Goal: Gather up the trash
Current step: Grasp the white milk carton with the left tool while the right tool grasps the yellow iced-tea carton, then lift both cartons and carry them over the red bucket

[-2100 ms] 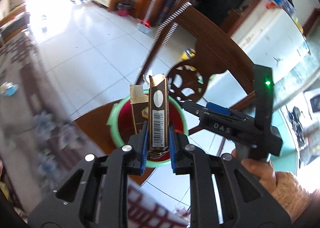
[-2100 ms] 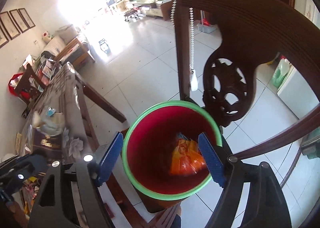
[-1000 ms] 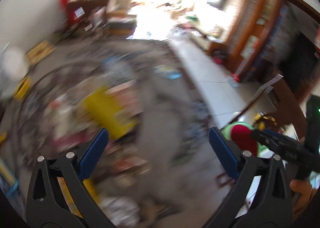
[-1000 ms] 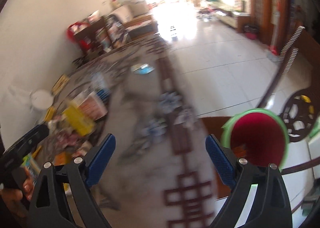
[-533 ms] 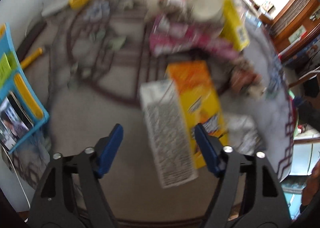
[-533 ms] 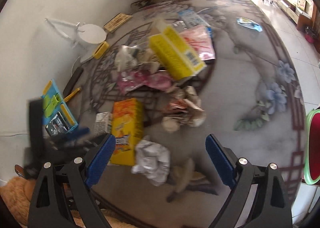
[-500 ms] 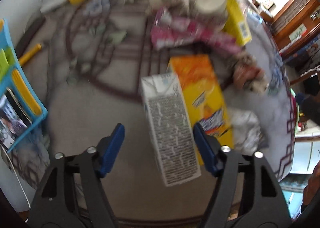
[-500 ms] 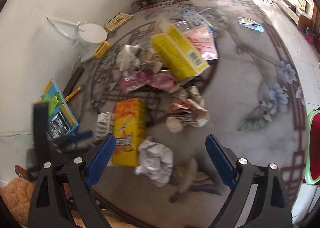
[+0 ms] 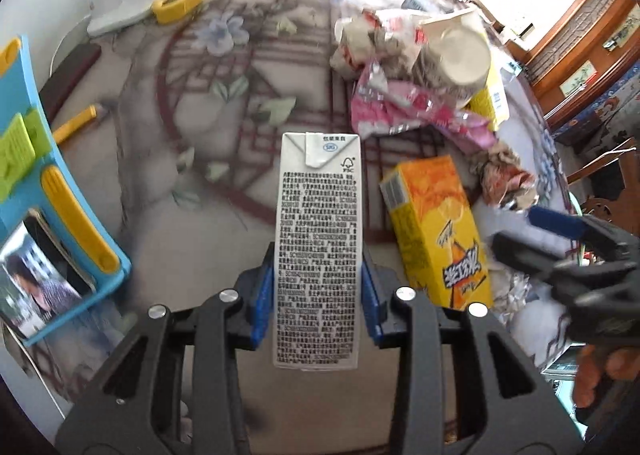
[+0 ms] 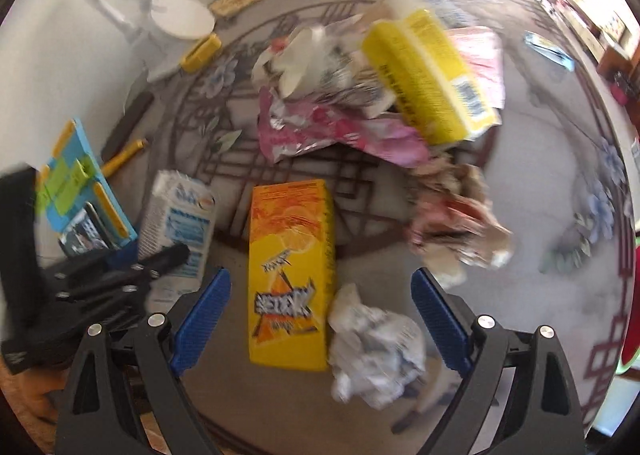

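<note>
The left tool [image 9: 316, 303] was closing its jaws around a white carton [image 9: 318, 247] lying on the patterned worktop [image 9: 208, 215], blue pads against its sides. The right tool [image 10: 320, 319] stood wide open above an orange juice box [image 10: 290, 275] and crumpled paper [image 10: 376, 355], gripping nothing.

- Right claw [image 10: 320, 315] hangs over a littered, flower-patterned bench [image 10: 560, 183], its blue pads spread wide.
- An orange juice carton [image 10: 290, 263] lies flat between the pads, touching neither; crumpled white paper [image 10: 376, 355] sits just beside it.
- At left, the left claw [image 10: 120, 271] meets a white-and-blue milk carton [image 10: 180, 227].
- Beyond lie a yellow box [image 10: 428, 79] and pink wrapper [image 10: 332, 131].
</note>
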{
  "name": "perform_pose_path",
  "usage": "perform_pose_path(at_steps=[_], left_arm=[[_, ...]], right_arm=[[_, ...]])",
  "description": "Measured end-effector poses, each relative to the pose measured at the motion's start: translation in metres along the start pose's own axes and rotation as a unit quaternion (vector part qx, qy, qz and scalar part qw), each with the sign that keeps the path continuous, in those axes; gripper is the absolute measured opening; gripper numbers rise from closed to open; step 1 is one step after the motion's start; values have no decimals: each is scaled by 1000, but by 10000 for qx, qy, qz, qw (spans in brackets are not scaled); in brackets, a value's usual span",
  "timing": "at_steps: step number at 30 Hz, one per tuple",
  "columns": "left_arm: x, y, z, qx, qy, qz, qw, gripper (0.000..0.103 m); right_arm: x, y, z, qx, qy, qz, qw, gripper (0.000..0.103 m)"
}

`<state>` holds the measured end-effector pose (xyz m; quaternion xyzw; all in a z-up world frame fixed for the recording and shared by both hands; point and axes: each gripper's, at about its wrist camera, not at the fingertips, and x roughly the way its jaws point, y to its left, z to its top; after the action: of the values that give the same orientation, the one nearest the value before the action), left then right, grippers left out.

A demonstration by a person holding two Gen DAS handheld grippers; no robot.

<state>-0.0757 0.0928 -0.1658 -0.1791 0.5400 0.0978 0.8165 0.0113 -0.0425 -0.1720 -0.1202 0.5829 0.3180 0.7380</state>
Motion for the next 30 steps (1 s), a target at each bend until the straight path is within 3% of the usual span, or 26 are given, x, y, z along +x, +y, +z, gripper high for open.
perform_pose_path(at_steps=[10,12,14,24,30], left_arm=[[-14,15,19,2,-296,-210,9993,36],[-14,16,20,-19,-305,-250,9992,36],[-14,18,23,-37,-316,-286,9991,36],[-15,9,35,58,-377,-469,9982,36],[-18,-10,47,248,-448,-641,9966,36]], right_arm=[[45,35,0,-550,460,-330,9969,88],[54,36,0,-613,605,-415,9954,78],[57,34,1,-587,665,-433,9951,60],[-21,15,21,-154,-547,-232,9981,59],[-48,-14,26,272,-858,-292,9955,59]])
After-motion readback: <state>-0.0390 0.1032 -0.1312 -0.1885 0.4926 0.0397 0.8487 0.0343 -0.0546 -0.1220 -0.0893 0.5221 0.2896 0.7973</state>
